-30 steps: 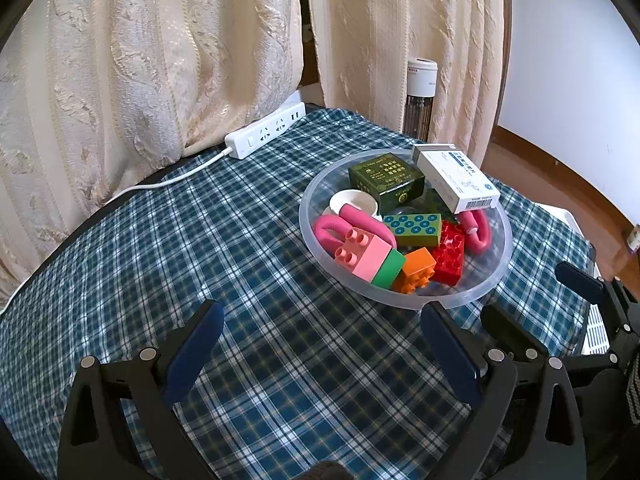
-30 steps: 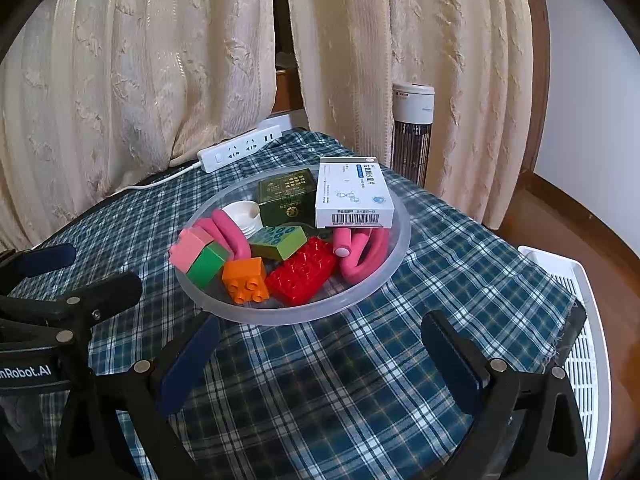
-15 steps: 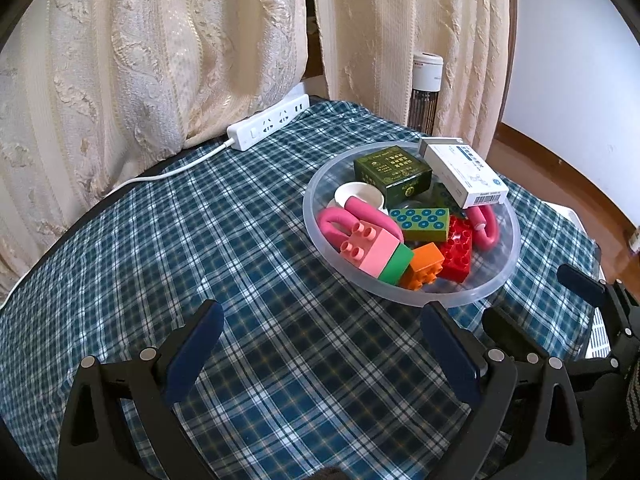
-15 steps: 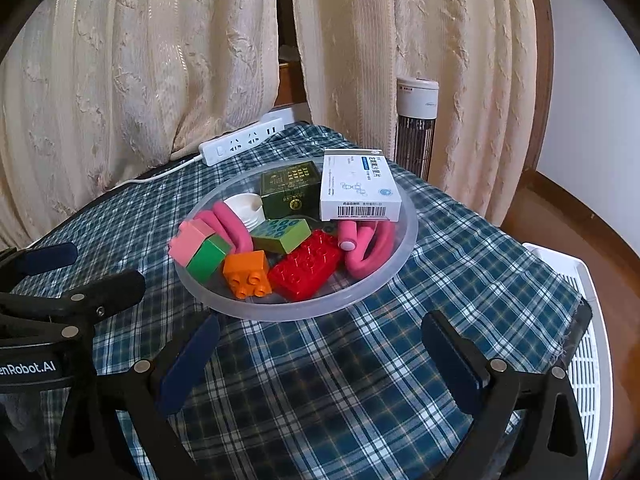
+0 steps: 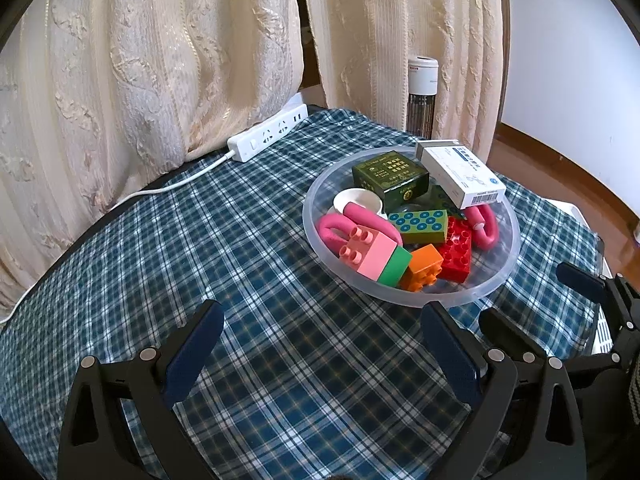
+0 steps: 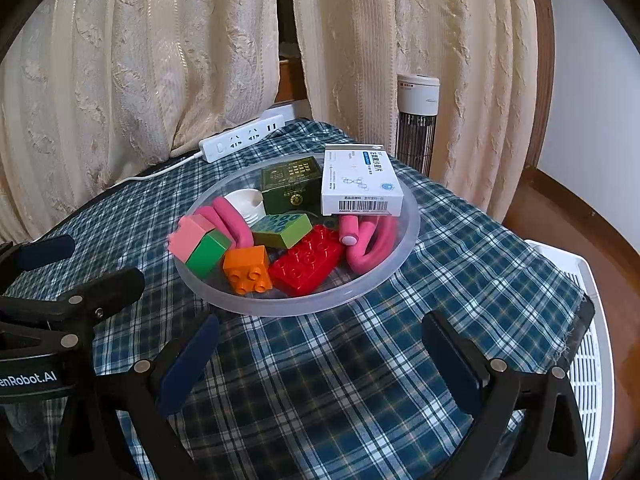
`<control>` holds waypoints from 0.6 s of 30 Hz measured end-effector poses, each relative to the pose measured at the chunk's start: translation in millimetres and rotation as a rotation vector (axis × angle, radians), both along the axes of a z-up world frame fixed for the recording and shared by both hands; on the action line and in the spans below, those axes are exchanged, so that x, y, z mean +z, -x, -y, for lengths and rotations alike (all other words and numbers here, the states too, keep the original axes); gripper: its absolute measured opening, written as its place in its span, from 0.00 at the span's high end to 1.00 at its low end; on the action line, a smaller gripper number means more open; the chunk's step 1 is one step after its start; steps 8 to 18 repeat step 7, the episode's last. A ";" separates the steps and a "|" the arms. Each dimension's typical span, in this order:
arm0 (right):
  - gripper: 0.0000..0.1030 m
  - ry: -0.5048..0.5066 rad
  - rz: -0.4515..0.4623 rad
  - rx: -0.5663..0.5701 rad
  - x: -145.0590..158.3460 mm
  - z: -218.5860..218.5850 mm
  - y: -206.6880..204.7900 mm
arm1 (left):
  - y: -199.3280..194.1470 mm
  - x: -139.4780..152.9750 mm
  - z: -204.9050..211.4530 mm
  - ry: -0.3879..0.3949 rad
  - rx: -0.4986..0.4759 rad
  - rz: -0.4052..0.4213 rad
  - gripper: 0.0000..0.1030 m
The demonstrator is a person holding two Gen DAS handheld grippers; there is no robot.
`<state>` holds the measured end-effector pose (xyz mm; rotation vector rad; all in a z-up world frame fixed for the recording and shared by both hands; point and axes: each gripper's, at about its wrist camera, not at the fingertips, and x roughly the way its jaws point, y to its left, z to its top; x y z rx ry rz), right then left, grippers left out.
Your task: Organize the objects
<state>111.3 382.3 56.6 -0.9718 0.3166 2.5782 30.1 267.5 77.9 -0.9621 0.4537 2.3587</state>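
A clear plastic bowl [image 5: 508, 276] [image 6: 408, 240] stands on the blue plaid tablecloth. It holds a white medicine box [image 5: 460, 172] [image 6: 360, 180], a dark green box [image 5: 390, 178] [image 6: 290, 190], a white cup [image 5: 358, 202], pink foam rollers [image 5: 484, 228] [image 6: 368, 248] and toy bricks: red [image 6: 308, 260], orange [image 6: 248, 270], pink-and-green [image 5: 374, 256], olive green [image 5: 420, 226]. My left gripper [image 5: 322, 344] is open and empty, short of the bowl. My right gripper [image 6: 320, 352] is open and empty in front of the bowl.
A white power strip [image 5: 268, 138] [image 6: 242, 140] with its cord lies at the table's far edge against cream curtains. A white tower heater [image 6: 416, 120] stands behind the table. A white slatted rack [image 6: 588, 344] sits past the table's right edge.
Both grippers have drawn slightly back and up; the bowl sits a little farther away in both views. Nothing in the bowl has moved.
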 end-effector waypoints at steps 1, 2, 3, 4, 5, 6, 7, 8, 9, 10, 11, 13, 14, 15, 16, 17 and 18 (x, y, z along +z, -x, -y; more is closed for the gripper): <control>0.00 0.001 0.000 0.000 0.0 -0.1 0.0 | -0.3 0.2 0.1 0.001 0.000 -0.002 0.03; 0.00 0.001 0.000 0.001 -0.1 -0.1 0.1 | -0.7 0.4 0.2 0.001 0.000 -0.004 0.03; 0.00 0.001 0.001 0.001 -0.1 0.1 0.0 | -0.7 0.5 0.4 0.002 0.000 -0.005 0.03; 0.00 0.001 0.000 0.001 0.0 -0.1 0.0 | -0.7 0.7 0.6 0.004 0.001 -0.007 0.03; 0.00 0.001 0.000 0.002 -0.1 0.5 -0.1 | -1.4 0.6 -0.1 0.005 0.001 -0.009 0.03; 0.00 0.000 0.000 0.003 0.1 1.0 -0.2 | -1.3 0.7 0.0 0.007 0.001 -0.010 0.03; 0.00 0.000 0.000 0.003 0.0 1.5 -0.1 | -1.4 0.6 -0.2 0.007 0.001 -0.008 0.03; 0.00 0.000 0.000 0.003 0.0 1.5 -0.1 | -1.4 0.6 -0.2 0.007 0.001 -0.008 0.03; 0.00 0.000 0.000 0.003 0.0 1.5 -0.1 | -1.4 0.6 -0.2 0.007 0.001 -0.008 0.03; 0.00 0.000 0.000 0.003 0.0 1.5 -0.1 | -1.4 0.6 -0.2 0.007 0.001 -0.008 0.03; 0.00 0.000 0.000 0.003 0.0 1.5 -0.1 | -1.4 0.6 -0.2 0.007 0.001 -0.008 0.03; 0.00 0.000 0.000 0.003 0.0 1.5 -0.1 | -1.4 0.6 -0.2 0.007 0.001 -0.008 0.03; 0.00 0.000 0.000 0.003 0.0 1.5 -0.1 | -1.4 0.6 -0.2 0.007 0.001 -0.008 0.03; 0.00 0.000 0.000 0.003 0.0 1.5 -0.1 | -1.4 0.6 -0.2 0.007 0.001 -0.008 0.03; 0.00 0.000 0.000 0.003 0.0 1.5 -0.1 | -1.4 0.6 -0.2 0.007 0.001 -0.008 0.03; 0.00 0.000 0.000 0.003 0.0 1.5 -0.1 | -1.4 0.6 -0.2 0.007 0.001 -0.008 0.03; 0.00 0.000 0.000 0.003 0.0 1.5 -0.1 | -1.4 0.6 -0.2 0.007 0.001 -0.008 0.03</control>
